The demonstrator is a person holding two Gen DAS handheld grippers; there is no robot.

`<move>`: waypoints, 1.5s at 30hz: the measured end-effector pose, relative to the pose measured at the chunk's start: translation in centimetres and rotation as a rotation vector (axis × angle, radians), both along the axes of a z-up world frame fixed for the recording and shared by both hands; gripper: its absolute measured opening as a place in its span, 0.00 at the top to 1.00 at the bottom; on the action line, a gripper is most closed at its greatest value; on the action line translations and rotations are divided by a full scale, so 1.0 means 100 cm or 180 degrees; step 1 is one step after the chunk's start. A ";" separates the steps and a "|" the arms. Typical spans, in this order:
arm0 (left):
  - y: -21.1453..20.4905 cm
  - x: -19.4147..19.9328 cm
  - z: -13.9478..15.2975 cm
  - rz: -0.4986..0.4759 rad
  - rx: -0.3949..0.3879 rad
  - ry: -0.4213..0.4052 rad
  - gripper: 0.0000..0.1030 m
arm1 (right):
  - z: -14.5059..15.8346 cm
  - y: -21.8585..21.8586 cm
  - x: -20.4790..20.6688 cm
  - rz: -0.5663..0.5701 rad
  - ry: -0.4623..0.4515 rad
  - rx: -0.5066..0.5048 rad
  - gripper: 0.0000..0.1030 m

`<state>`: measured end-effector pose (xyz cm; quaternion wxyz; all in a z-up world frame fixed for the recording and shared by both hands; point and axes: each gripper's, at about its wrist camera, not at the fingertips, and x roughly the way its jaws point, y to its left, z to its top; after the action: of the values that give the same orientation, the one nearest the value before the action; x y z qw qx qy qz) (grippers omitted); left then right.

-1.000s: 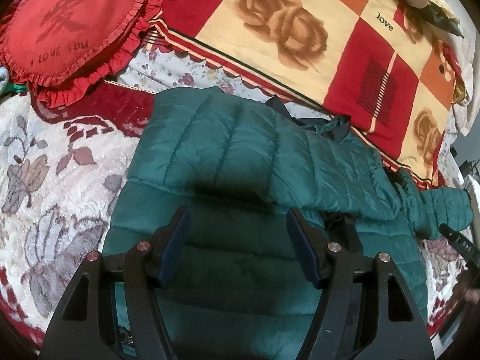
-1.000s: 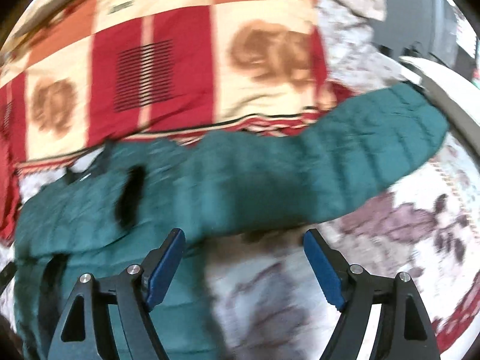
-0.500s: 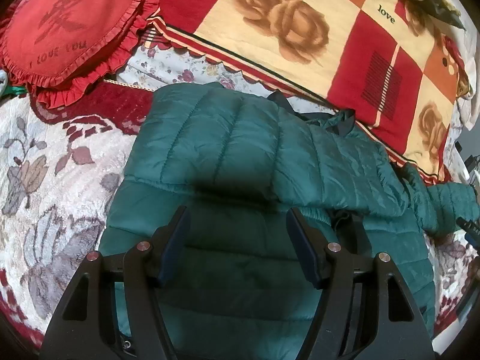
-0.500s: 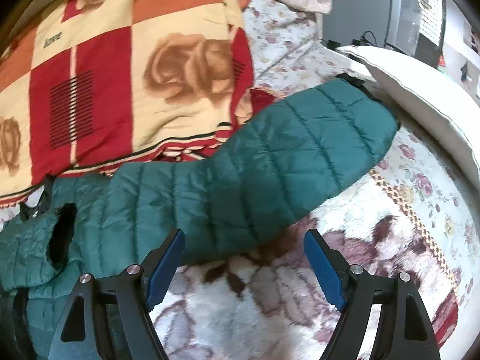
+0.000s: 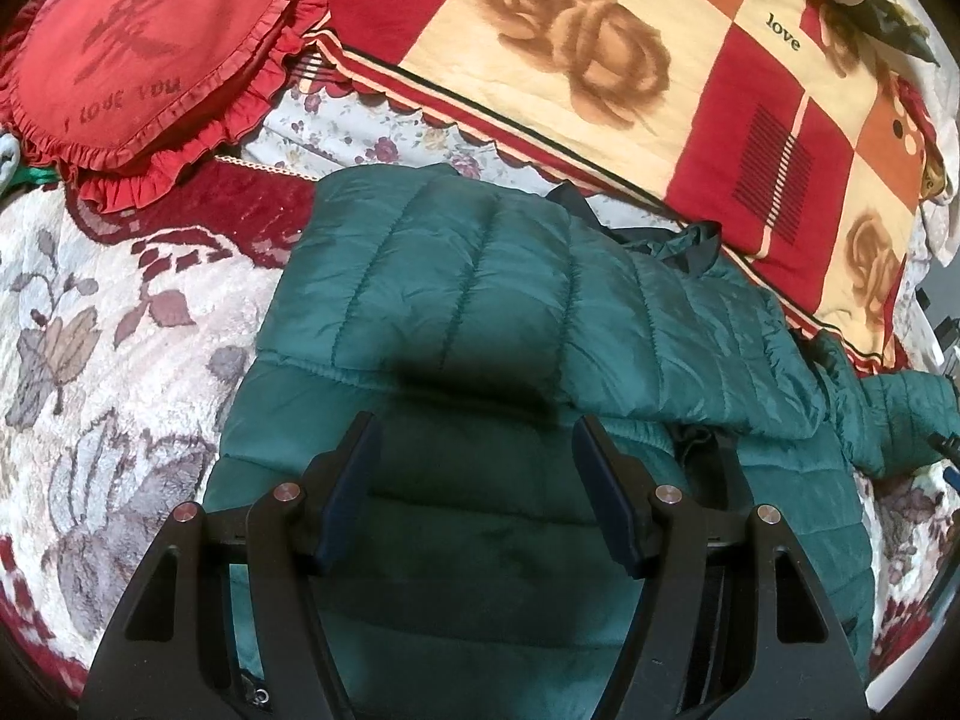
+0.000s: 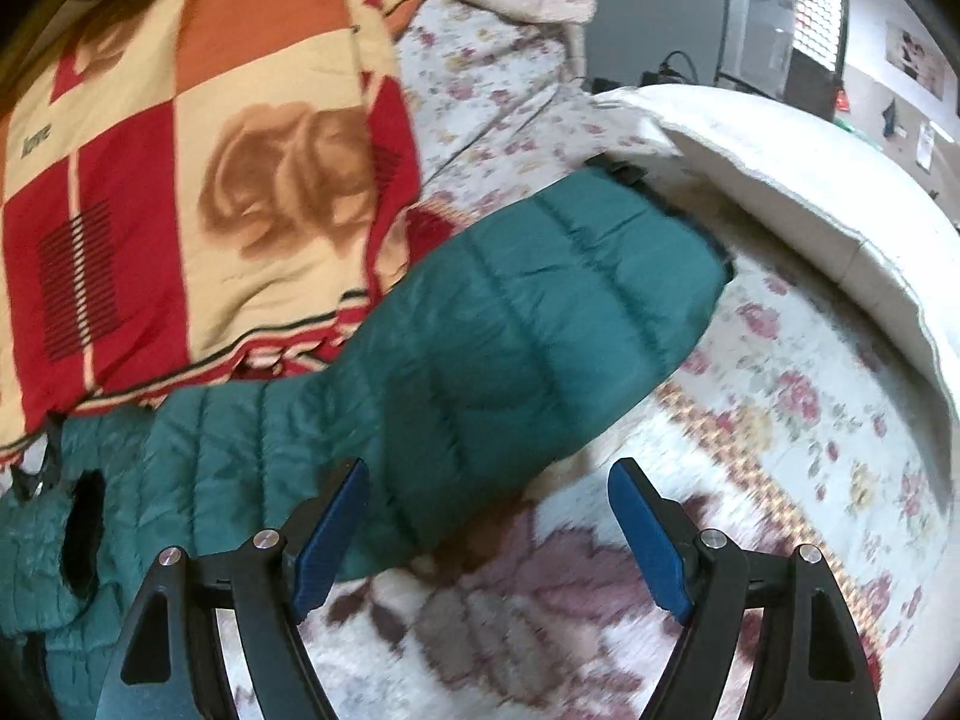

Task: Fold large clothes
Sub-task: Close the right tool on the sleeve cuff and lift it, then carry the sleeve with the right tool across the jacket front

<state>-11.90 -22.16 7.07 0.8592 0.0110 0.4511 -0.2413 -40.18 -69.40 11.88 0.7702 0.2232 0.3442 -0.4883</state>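
A dark green quilted puffer jacket [image 5: 480, 312] lies on a flowered bed cover, with one sleeve folded across its chest. My left gripper [image 5: 474, 450] hovers open over the jacket's body, nothing between its blue pads. In the right wrist view the jacket's other sleeve [image 6: 510, 324] stretches out to the right, its cuff [image 6: 654, 192] next to a white cushion. My right gripper [image 6: 486, 501] stands open just above the lower edge of that sleeve, clear of the cloth.
A red heart-shaped pillow [image 5: 138, 54] lies at the far left. A red, cream and orange rose blanket [image 5: 600, 72] runs along behind the jacket. A thick white cushion [image 6: 810, 204] borders the bed on the right, with dark furniture and cables beyond it.
My right gripper has swung right along the outstretched sleeve toward its cuff, so the cuff and white cushion now fill more of its view. The left gripper and jacket body stayed put.
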 end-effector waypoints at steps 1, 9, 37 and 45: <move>0.000 0.000 0.000 0.0004 0.0001 -0.0004 0.35 | 0.001 -0.005 -0.002 -0.0043 -0.0013 -0.0014 0.23; -0.003 0.001 -0.003 -0.0009 0.0036 0.0015 0.35 | 0.008 -0.047 -0.023 -0.0319 -0.0304 0.0088 0.17; -0.007 0.002 -0.005 -0.0024 0.0099 -0.0005 0.35 | 0.030 -0.061 -0.022 -0.0084 -0.0768 -0.0047 0.86; 0.001 -0.002 0.005 0.0017 0.0055 -0.0088 0.35 | 0.053 -0.017 0.000 0.0390 -0.0815 -0.0101 0.87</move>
<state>-12.06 -22.06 7.58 0.8659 0.0206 0.4412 -0.2349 -40.23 -71.08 17.18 0.8397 0.2500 0.2483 -0.4132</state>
